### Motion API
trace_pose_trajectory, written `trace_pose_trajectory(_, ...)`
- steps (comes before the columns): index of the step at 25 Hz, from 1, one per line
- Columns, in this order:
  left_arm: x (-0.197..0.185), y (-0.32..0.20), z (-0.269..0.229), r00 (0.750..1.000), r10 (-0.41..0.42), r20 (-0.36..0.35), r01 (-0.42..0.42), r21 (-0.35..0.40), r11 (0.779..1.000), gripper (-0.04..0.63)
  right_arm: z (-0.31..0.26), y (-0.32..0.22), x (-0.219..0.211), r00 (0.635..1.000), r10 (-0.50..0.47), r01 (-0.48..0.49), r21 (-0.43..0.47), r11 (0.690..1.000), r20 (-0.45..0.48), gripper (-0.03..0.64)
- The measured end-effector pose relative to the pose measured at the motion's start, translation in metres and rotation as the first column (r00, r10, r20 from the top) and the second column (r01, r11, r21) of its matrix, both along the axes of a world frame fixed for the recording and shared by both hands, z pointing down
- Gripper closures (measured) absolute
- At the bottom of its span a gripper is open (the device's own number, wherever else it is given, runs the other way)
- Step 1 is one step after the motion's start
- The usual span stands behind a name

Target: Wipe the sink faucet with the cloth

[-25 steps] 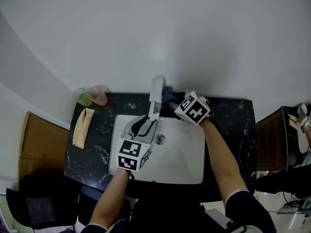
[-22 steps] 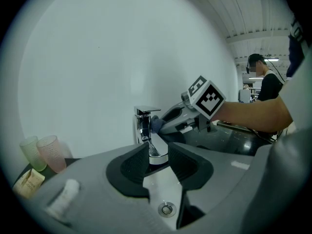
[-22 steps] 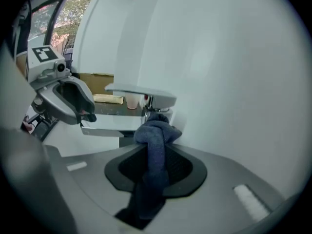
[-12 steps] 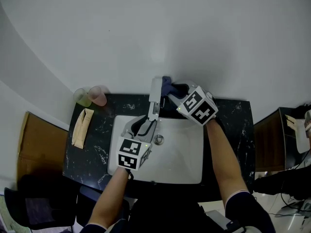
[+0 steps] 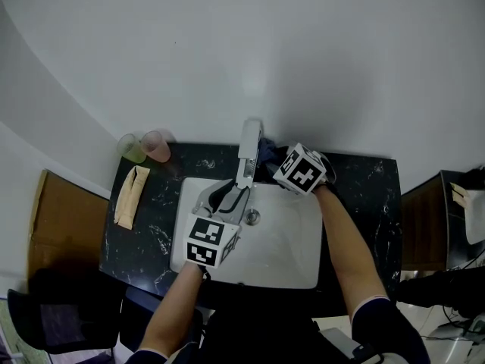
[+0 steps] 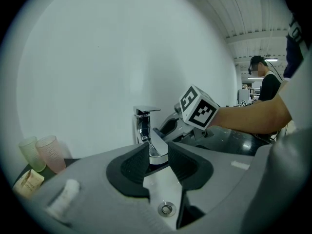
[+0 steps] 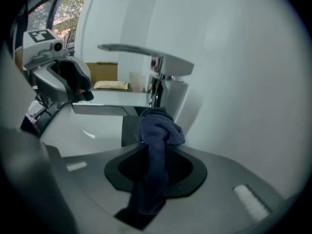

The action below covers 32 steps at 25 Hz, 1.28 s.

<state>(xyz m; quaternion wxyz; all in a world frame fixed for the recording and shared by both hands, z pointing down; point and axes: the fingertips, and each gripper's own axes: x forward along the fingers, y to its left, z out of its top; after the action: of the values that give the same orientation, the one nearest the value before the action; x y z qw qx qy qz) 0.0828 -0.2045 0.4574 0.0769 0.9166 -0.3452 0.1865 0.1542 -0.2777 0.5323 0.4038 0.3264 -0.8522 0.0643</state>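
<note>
Head view: one sink [image 5: 292, 268] in the dark counter [image 5: 364, 192], two cups [image 5: 158, 146] at its far-left corner; left gripper view alone: left gripper [image 6: 157, 155] fingers clamped on the one faucet's [image 6: 145, 126] spout; right gripper view alone: right gripper [image 7: 155, 157] fingers pinch one blue cloth [image 7: 158, 130] just beside the faucet's base.

A black bench [image 5: 364, 196] carries a white sink [image 5: 295, 268] with its faucet [image 5: 248, 152], a green cup [image 5: 130, 150], a pink cup [image 5: 158, 147] and a tan packet [image 5: 127, 197] at left.
</note>
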Motion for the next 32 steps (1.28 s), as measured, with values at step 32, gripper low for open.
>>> trace_pose_trajectory(32,-0.001,-0.003,0.002,1.000,0.006,0.015,-0.007,0.013,1.000,0.469,-0.046,0.084,-0.037,0.981,-0.180,0.190,0.141,0.972,-0.077,0.520)
